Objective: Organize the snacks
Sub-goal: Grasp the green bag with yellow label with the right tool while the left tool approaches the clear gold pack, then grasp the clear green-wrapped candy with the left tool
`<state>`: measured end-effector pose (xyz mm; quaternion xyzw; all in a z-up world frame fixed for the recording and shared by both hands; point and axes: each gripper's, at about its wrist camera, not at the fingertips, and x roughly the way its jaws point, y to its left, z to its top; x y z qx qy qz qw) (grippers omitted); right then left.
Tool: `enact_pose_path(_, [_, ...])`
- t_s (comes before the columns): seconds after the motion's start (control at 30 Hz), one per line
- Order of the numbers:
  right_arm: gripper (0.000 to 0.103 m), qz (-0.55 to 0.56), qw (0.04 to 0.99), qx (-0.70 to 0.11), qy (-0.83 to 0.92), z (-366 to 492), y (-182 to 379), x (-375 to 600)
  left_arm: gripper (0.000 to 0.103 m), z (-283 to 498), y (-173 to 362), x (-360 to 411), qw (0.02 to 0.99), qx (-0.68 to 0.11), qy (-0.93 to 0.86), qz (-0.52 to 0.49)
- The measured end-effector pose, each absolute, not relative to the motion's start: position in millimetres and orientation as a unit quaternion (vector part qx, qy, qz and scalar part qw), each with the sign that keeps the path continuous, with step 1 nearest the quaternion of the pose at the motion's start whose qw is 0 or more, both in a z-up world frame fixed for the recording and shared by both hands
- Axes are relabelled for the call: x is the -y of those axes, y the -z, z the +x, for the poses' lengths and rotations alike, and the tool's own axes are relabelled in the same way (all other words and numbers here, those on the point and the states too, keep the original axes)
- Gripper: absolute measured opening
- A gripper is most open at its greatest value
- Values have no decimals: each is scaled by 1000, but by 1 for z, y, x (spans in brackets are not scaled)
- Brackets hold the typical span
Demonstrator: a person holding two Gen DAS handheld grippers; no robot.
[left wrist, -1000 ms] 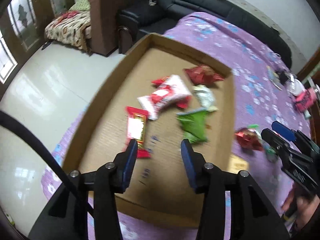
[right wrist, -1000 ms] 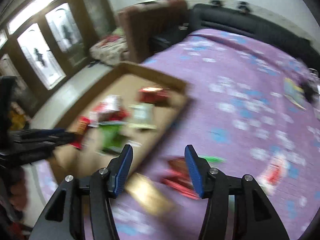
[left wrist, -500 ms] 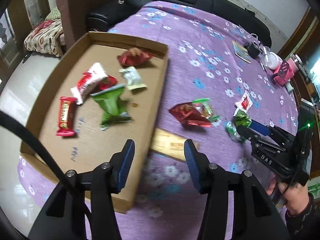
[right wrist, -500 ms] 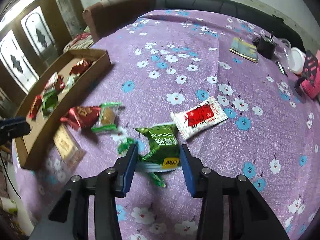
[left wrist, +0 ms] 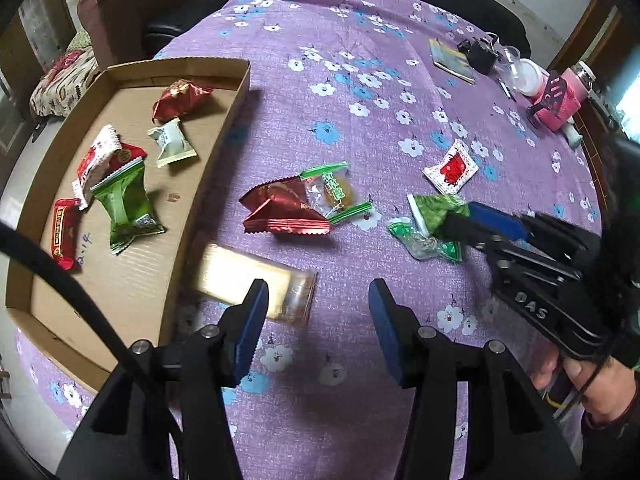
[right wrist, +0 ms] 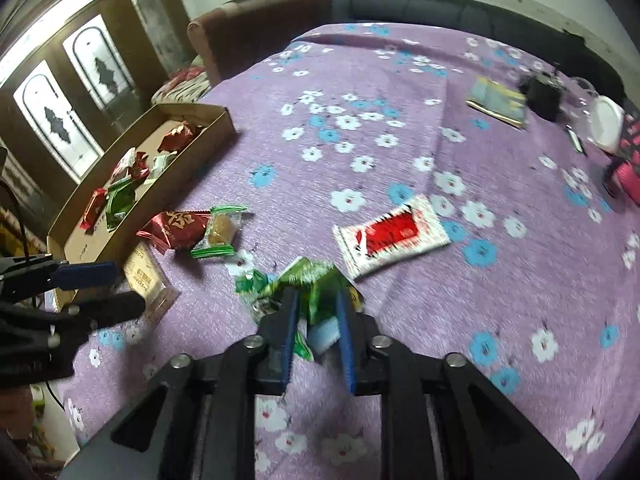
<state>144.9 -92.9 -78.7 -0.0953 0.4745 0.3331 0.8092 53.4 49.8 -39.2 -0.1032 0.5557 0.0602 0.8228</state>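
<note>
A cardboard tray (left wrist: 236,92) (right wrist: 216,128) lies on the purple flowered cloth and holds several wrapped snacks. Loose on the cloth are a red packet (left wrist: 284,210) (right wrist: 176,226), a clear sweet with green ends (left wrist: 334,194) (right wrist: 218,232), a white-and-red packet (left wrist: 452,168) (right wrist: 392,236), a small crumpled green wrapper (left wrist: 424,242) (right wrist: 252,284) and a gold bar (left wrist: 256,284) (right wrist: 146,276). My right gripper (right wrist: 316,312) (left wrist: 460,218) is shut on a green packet (right wrist: 312,284) (left wrist: 436,210). My left gripper (left wrist: 318,312) (right wrist: 120,286) hangs open above the cloth, the gold bar just beyond its left finger.
A booklet (left wrist: 452,60), a black object (left wrist: 482,54), a white lid (left wrist: 528,80) and a pink holder (left wrist: 560,100) sit at the far right. A black sofa (right wrist: 440,8) and a brown armchair (right wrist: 248,24) stand behind. A hand (left wrist: 592,384) grips the right tool.
My left gripper swung right, from over the tray to the cloth beside the gold bar. My right gripper came down over the green packet and shut on it.
</note>
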Motion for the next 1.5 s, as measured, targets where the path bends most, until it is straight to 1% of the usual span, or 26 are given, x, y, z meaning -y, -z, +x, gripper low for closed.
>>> enact_pose_path(0.13, [41, -110, 801, -477, -346, 150, 84, 82, 54, 47, 37, -53, 823, -554, -64, -110])
enact_pose_path(0.17, [46, -112, 799, -478, -348, 152, 86, 80, 54, 45, 37, -54, 823, -553, -65, -112])
enact_pose_path(0.27, [51, -112, 796, -483, -349, 156, 90, 74, 54, 41, 39, -56, 821, -555, -68, -119])
enact_pose_path(0.37, [50, -116, 795, -484, -346, 157, 94, 70, 54, 40, 44, -56, 815, -561, -70, -123])
enact_pose_path(0.43, [37, -124, 800, -481, -338, 155, 95, 71, 54, 41, 47, -55, 812, -566, -72, -122])
enact_pose_path(0.57, [34, -112, 812, -476, -318, 149, 91, 89, 54, 48, 53, -52, 805, -574, -73, -131])
enact_pose_path(0.73, [34, -87, 822, -478, -299, 131, 83, 136, 54, 68, 55, -35, 805, -575, -73, -128])
enact_pose_path(0.87, [34, -93, 824, -484, -280, 111, 85, 169, 54, 90, 60, -18, 799, -578, -86, -138])
enact_pose_path(0.97, [34, -94, 822, -490, -275, 104, 89, 182, 54, 106, 67, -9, 789, -583, -110, -161])
enact_pose_path(1.1, [34, -64, 825, -491, -272, 103, 91, 194, 54, 121, 80, -4, 767, -597, -130, -195])
enact_pose_path(1.23, [35, -37, 822, -494, -282, 104, 91, 197, 55, 126, 82, -1, 759, -598, -154, -207])
enact_pose_path(1.27, [38, -35, 821, -495, -284, 104, 91, 197, 55, 127, 82, -1, 758, -598, -158, -209])
enact_pose_path(1.3, [43, -36, 822, -493, -283, 103, 89, 198, 60, 127, 82, -2, 757, -597, -159, -213])
enact_pose_path(1.33, [46, -38, 822, -491, -286, 103, 88, 198, 62, 128, 83, -1, 757, -596, -156, -216])
enact_pose_path(1.37, [49, -39, 821, -490, -291, 102, 87, 198, 62, 129, 83, -1, 757, -596, -156, -217])
enact_pose_path(1.5, [57, -43, 823, -478, -304, 100, 77, 195, 63, 123, 84, 2, 753, -601, -155, -218])
